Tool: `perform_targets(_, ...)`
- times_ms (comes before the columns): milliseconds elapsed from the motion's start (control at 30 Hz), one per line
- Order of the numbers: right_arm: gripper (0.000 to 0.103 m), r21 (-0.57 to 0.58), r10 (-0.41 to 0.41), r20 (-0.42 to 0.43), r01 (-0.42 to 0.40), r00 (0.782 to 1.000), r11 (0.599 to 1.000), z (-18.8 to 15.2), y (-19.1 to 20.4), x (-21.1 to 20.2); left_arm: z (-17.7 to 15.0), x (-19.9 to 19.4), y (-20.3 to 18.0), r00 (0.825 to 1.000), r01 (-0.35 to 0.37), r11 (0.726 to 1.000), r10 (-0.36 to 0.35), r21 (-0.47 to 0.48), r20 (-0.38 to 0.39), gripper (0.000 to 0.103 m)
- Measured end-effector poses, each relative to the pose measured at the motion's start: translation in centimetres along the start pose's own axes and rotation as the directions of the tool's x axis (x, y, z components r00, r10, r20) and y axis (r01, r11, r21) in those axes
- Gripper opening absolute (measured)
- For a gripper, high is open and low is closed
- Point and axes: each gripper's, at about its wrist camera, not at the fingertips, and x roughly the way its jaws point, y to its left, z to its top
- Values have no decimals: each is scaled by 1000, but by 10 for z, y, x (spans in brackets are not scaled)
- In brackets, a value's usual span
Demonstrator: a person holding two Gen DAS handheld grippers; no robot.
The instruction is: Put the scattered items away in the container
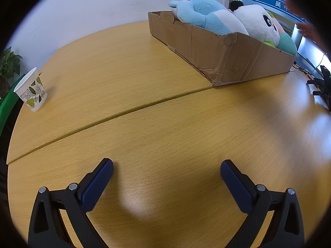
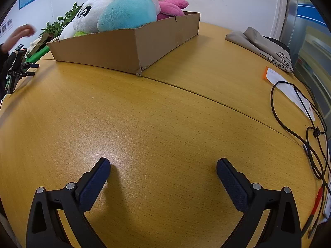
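A low cardboard box (image 1: 217, 49) stands at the far right of the wooden table (image 1: 165, 124), holding a blue-and-white plush (image 1: 204, 14) and a white panda plush (image 1: 258, 22). In the right wrist view the same box (image 2: 128, 43) sits far left of centre with the panda plush (image 2: 89, 14), a turquoise plush (image 2: 128, 12) and a pink plush (image 2: 171, 6) piled in it. My left gripper (image 1: 166, 165) stands open over bare table, well short of the box. My right gripper (image 2: 163, 164) is open too, with nothing between its fingers.
A leaf-patterned paper cup (image 1: 31, 90) stands at the left edge, near a plant (image 1: 9, 62). A person's hand (image 2: 20, 33) hovers by a black stand (image 2: 17, 68). Folded grey cloth (image 2: 260, 45), a paper slip (image 2: 289, 88) and black cables (image 2: 310, 132) lie on the right.
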Motion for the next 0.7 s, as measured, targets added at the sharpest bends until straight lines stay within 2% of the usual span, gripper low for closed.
perform_targets(700, 103, -2, 2, 1, -2, 1000, 1000, -1, -1, 1, 2, 0, 2, 1000, -5, 1000, 5, -5, -2, 103)
